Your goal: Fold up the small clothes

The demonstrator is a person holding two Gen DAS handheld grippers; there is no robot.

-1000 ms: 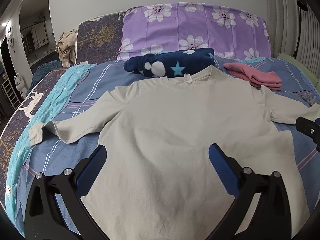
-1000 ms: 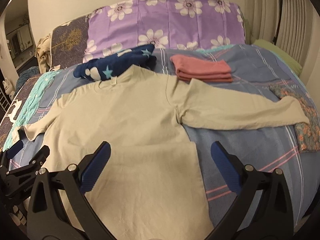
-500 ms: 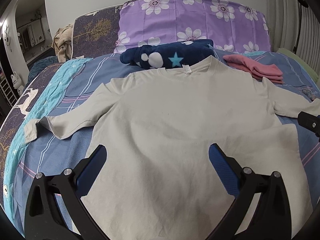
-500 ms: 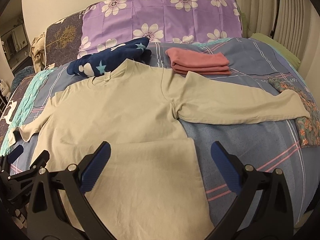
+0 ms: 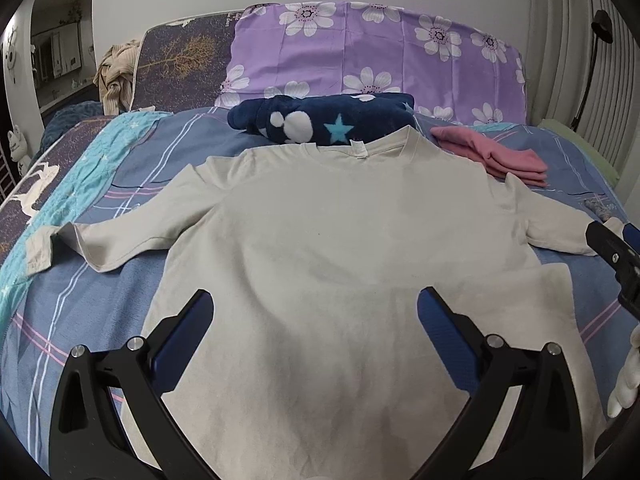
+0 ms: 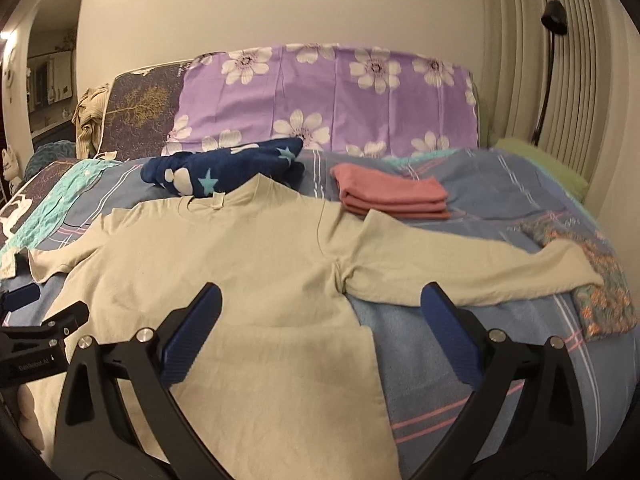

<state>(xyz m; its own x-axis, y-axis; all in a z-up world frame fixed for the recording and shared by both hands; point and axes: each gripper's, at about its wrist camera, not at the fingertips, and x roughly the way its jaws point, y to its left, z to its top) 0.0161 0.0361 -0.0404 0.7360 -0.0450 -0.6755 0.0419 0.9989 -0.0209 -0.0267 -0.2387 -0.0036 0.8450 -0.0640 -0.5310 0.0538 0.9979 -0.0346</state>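
A beige long-sleeved shirt (image 5: 340,248) lies flat and face down on the bed, both sleeves spread out to the sides, collar toward the pillows. My left gripper (image 5: 314,312) hovers open over the shirt's lower body with nothing between its fingers. In the right wrist view the same shirt (image 6: 224,264) shows with its right sleeve (image 6: 472,268) stretched toward a floral cloth. My right gripper (image 6: 320,308) stands open above the shirt's lower right side, holding nothing. Each gripper's tip shows at the edge of the other's view.
A folded pink garment (image 6: 392,196) and a rolled navy star-print fleece (image 5: 328,122) lie beyond the collar. A purple floral pillow (image 5: 372,52) leans against the wall. A floral cloth (image 6: 600,284) lies at the bed's right edge, a turquoise blanket (image 5: 68,172) at the left.
Both grippers have tilted upward and drawn back slightly, so the shirt and bed sit lower in each view. The shirt has not moved. Both stay open.
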